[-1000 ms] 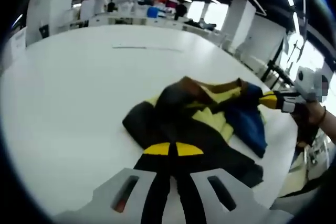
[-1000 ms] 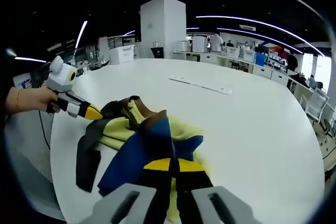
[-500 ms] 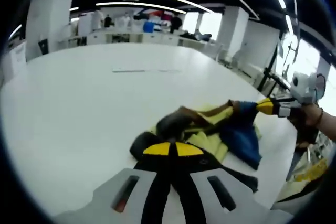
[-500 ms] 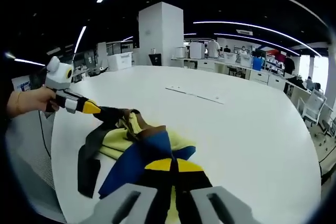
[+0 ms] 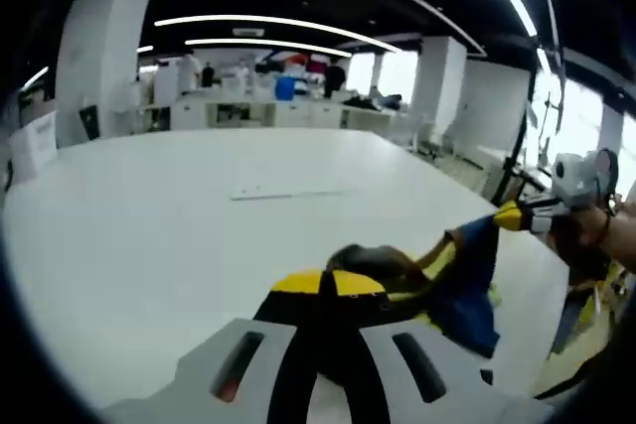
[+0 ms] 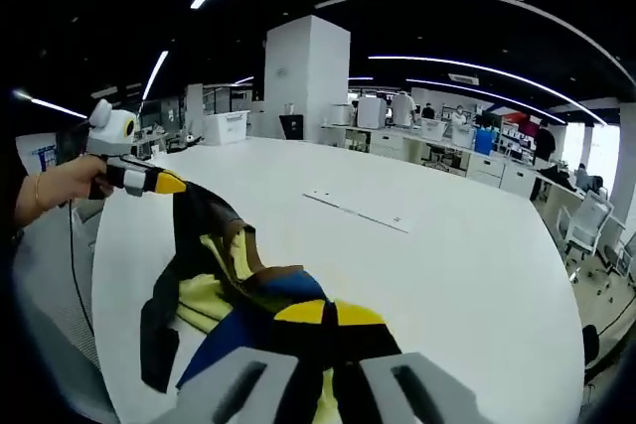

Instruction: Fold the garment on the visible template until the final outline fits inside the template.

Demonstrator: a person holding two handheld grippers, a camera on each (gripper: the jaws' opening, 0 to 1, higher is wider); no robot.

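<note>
white table (image 6: 467, 255); both tongs (image 5: 324, 283) (image 6: 328, 313) clamp lifted garment (image 6: 224, 275).

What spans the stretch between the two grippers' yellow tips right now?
In the right gripper view, the garment hangs stretched from the left gripper to the right gripper, lifted above the white table.

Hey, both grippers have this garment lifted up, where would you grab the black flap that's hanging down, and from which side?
Judging from the right gripper view, grip the black flap near its lower hem, coming from the table's near edge. It dangles free of the garment strung between the left gripper and right gripper, so that edge looks unobstructed.
</note>
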